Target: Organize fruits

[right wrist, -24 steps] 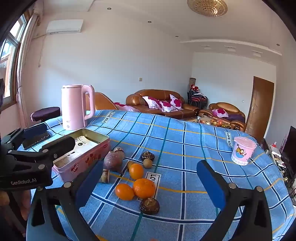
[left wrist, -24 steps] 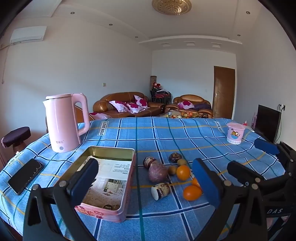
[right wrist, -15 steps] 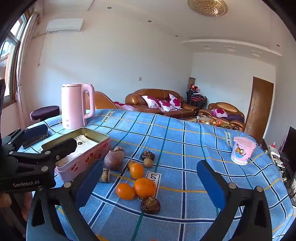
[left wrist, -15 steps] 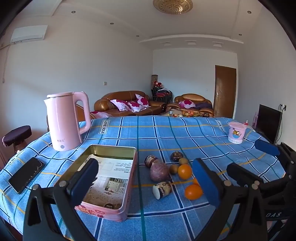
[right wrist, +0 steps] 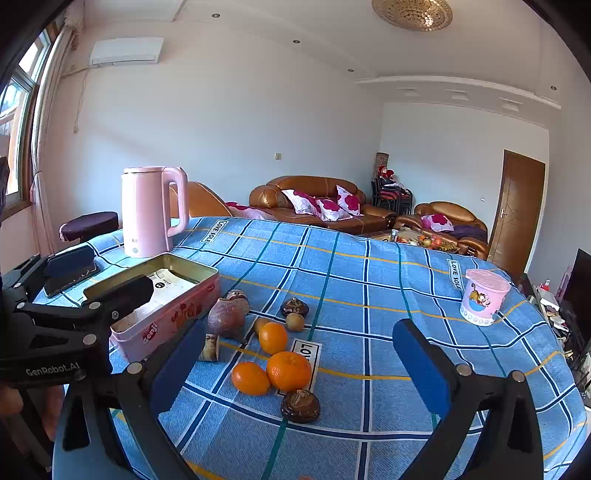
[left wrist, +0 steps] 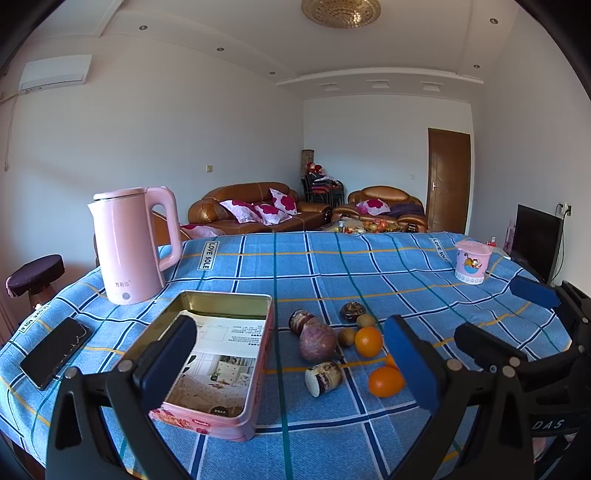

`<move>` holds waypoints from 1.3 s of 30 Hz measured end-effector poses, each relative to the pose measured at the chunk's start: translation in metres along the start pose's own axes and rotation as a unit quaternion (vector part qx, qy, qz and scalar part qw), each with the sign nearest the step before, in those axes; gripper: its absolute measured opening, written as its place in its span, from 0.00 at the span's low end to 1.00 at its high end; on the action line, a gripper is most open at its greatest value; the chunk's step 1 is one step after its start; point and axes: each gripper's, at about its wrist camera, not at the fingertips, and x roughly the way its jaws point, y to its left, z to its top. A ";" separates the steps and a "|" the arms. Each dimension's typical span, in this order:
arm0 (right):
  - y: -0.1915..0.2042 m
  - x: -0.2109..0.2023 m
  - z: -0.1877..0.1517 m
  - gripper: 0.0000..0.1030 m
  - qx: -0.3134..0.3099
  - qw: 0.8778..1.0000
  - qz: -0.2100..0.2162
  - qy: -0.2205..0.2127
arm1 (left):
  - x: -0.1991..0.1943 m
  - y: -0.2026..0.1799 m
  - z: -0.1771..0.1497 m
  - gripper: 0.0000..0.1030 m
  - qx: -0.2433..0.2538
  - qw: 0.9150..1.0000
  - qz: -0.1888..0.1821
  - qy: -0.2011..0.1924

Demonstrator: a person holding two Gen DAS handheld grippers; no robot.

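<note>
Both my grippers gaping empty; oranges look firm, probably roll, so pinch across the middle

The room has white walls. Two brown sofas with pink pillows stand at the back. A brown door is shut. Sun comes through a window. A gold lamp hangs above.
</note>
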 end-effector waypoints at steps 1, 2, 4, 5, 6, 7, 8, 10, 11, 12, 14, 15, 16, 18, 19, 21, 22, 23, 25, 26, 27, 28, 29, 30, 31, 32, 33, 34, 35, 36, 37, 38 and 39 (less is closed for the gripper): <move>0.000 0.000 0.000 0.99 0.000 1.000 0.000 0.000 | 0.000 0.000 0.000 1.00 0.000 1.000 0.001 0.001; 0.000 -0.001 0.000 0.99 0.000 1.000 0.000 0.000 | 0.000 0.000 0.000 1.00 -0.001 1.000 0.001 0.001; 0.000 -0.001 0.000 0.99 0.001 1.000 0.000 -0.001 | 0.000 0.002 0.000 1.00 -0.002 1.000 0.002 0.002; -0.001 -0.001 0.000 0.99 0.002 1.000 -0.001 -0.001 | 0.000 0.002 0.001 1.00 -0.002 1.000 0.002 0.002; -0.002 -0.001 0.000 0.99 0.003 1.000 -0.001 -0.001 | 0.001 0.002 0.001 1.00 -0.002 1.000 0.002 0.003; -0.003 -0.001 0.000 0.99 0.004 1.000 -0.001 -0.002 | 0.001 0.002 0.001 1.00 -0.003 1.000 0.002 0.003; -0.004 -0.001 0.000 0.99 0.006 1.000 -0.002 -0.001 | 0.001 0.002 0.001 1.00 -0.002 1.000 0.002 0.004; -0.006 0.000 0.000 0.99 0.009 1.000 -0.002 0.000 | 0.001 0.002 0.001 1.00 -0.001 1.000 0.003 0.003; -0.006 0.000 0.000 0.99 0.009 1.000 -0.003 0.000 | 0.001 0.002 0.002 1.00 0.000 1.000 0.002 0.004; -0.007 -0.001 0.000 0.99 0.009 1.000 -0.003 0.000 | 0.002 0.002 0.001 1.00 0.000 1.000 0.002 0.004; -0.008 0.000 0.000 0.99 0.011 1.000 -0.003 0.000 | 0.003 0.002 0.002 1.00 0.001 1.000 0.002 0.005; -0.008 0.000 0.000 0.99 0.011 1.000 -0.003 0.000 | 0.003 0.002 0.002 1.00 0.001 1.000 0.002 0.005; -0.009 0.000 0.001 0.99 0.012 1.000 -0.003 0.001 | 0.003 0.002 0.002 1.00 0.001 1.000 0.002 0.005; -0.009 0.001 0.001 0.99 0.014 1.000 -0.003 0.001 | 0.003 0.002 0.002 1.00 0.002 1.000 0.002 0.005; -0.010 0.001 0.001 0.99 0.014 1.000 -0.003 0.001 | 0.003 0.002 0.002 1.00 0.002 1.000 0.002 0.005; -0.010 0.001 0.002 0.99 0.015 1.000 -0.003 0.002 | 0.004 0.002 0.002 1.00 0.003 1.000 0.001 0.005; -0.010 0.001 0.002 0.99 0.015 1.000 -0.003 0.001 | 0.004 0.000 0.001 1.00 0.004 1.000 0.001 0.006; -0.010 0.001 0.002 0.99 0.015 1.000 -0.003 0.001 | 0.004 0.000 0.001 1.00 0.005 1.000 0.002 0.006; -0.010 0.001 0.001 0.99 0.014 1.000 -0.002 0.001 | 0.004 -0.001 0.000 1.00 0.005 1.000 0.002 0.006; -0.010 0.000 0.000 0.99 0.014 1.000 -0.002 0.000 | 0.005 0.000 0.000 1.00 0.005 1.000 0.002 0.007; -0.009 0.000 0.000 0.99 0.014 1.000 -0.002 0.000 | 0.004 -0.001 0.000 1.00 0.005 1.000 0.002 0.007; -0.009 0.000 0.000 0.99 0.015 1.000 -0.002 0.000 | 0.004 0.000 -0.001 1.00 0.004 1.000 0.002 0.007; -0.009 0.000 0.000 0.99 0.016 1.000 -0.001 0.000 | 0.004 0.000 -0.001 1.00 0.004 1.000 0.002 0.007; -0.009 0.000 -0.001 0.99 0.016 1.000 0.000 0.000 | 0.004 0.000 -0.001 1.00 0.004 1.000 0.002 0.007; -0.009 0.000 -0.002 0.99 0.016 1.000 0.000 0.001 | 0.004 0.000 -0.001 1.00 0.004 1.000 0.003 0.007; -0.008 0.001 -0.002 0.99 0.015 1.000 -0.001 0.002 | 0.004 0.000 -0.001 1.00 0.003 1.000 0.003 0.007; -0.007 0.000 -0.002 0.99 0.014 1.000 -0.001 0.002 | 0.004 0.000 -0.002 1.00 0.003 1.000 0.003 0.008; -0.007 0.000 -0.003 0.99 0.015 1.000 0.000 0.002 | 0.004 0.001 -0.002 1.00 0.002 1.000 0.002 0.008; -0.006 0.000 -0.003 0.99 0.015 1.000 0.001 0.002 | 0.003 0.002 -0.002 1.00 0.002 1.000 0.002 0.008; -0.006 -0.001 -0.003 0.99 0.015 1.000 0.001 0.002 | 0.003 0.002 -0.003 1.00 0.003 1.000 0.003 0.008; -0.006 -0.001 -0.003 0.99 0.015 1.000 0.001 0.001 | 0.003 0.002 -0.003 1.00 0.003 1.000 0.002 0.008; -0.005 -0.001 -0.004 0.99 0.015 1.000 0.002 0.001 | 0.003 0.002 -0.002 1.00 0.003 1.000 0.002 0.008; -0.005 -0.001 -0.003 0.99 0.015 1.000 0.002 0.001 | 0.003 0.002 -0.002 1.00 0.003 1.000 0.003 0.008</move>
